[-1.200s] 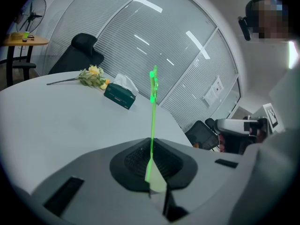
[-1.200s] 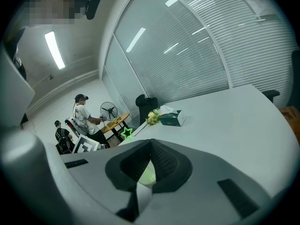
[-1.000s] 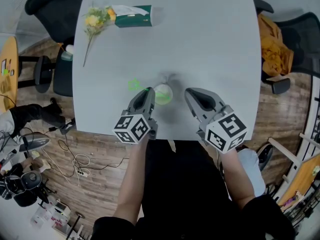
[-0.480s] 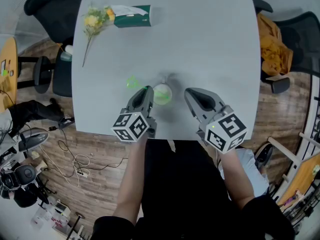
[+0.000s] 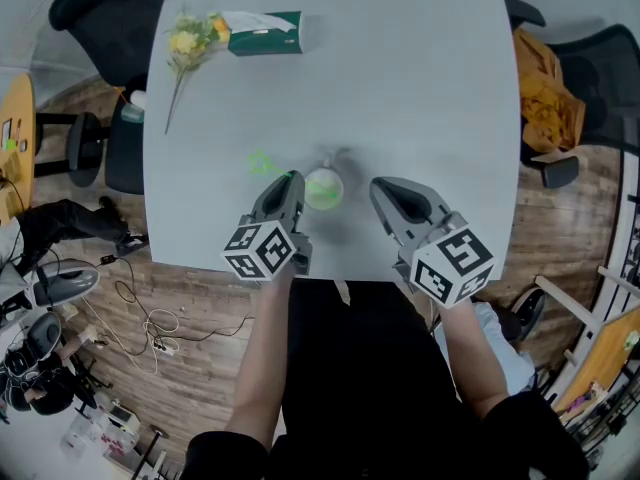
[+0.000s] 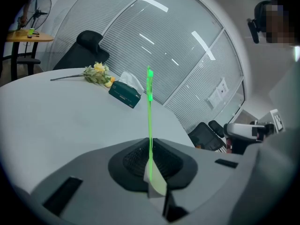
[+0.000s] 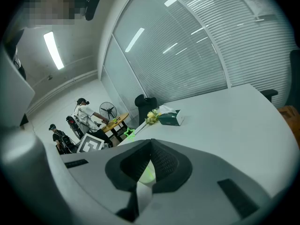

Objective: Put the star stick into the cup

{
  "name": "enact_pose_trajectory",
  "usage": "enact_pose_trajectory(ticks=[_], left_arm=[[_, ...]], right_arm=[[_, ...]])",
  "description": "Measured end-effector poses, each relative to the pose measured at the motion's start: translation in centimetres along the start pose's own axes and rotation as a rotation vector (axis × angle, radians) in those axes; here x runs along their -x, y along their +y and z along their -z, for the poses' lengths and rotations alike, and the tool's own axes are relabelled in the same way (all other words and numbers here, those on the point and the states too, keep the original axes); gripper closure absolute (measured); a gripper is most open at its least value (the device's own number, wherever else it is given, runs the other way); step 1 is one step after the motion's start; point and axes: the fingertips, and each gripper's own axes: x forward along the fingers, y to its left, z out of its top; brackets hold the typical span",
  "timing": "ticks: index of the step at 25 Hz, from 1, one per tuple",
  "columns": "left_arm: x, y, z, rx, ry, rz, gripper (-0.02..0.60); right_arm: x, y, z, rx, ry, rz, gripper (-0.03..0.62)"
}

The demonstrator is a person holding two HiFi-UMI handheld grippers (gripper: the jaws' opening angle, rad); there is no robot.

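From the head view we see a pale grey table (image 5: 400, 88) with a small cup (image 5: 323, 188) standing near its close edge. The left gripper (image 5: 290, 178) reaches in just to the left of the cup, and the right gripper (image 5: 378, 185) sits on the cup's other side, near it but not touching. The star stick (image 5: 264, 164) is not in the cup. Its green star shows left of the cup, and its thin shaft runs back to the left gripper's tip. At the far end of the table lie a bunch of yellow flowers (image 5: 190, 38) and a dark green tissue box (image 5: 265, 32), well apart from the grippers.

In the left gripper view we find the jaws closed narrow on the stick, which rises upright from between the pads. The table, flowers and box lie beyond.

In the right gripper view we read the jaws as drawn together with nothing gripped. A pale green patch shows low in the slit, and we cannot tell what it is. The star appears off to the left, beside the other gripper's marker cube (image 7: 91, 144)
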Motion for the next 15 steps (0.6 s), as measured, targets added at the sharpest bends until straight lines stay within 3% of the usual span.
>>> enact_pose_trajectory(ticks=[15], left_arm=[[0.0,0.12,-0.41,-0.003,-0.02,0.004,0.575]], right_arm=[[0.2,-0.06,0.19,-0.013,-0.007,-0.004,0.585]])
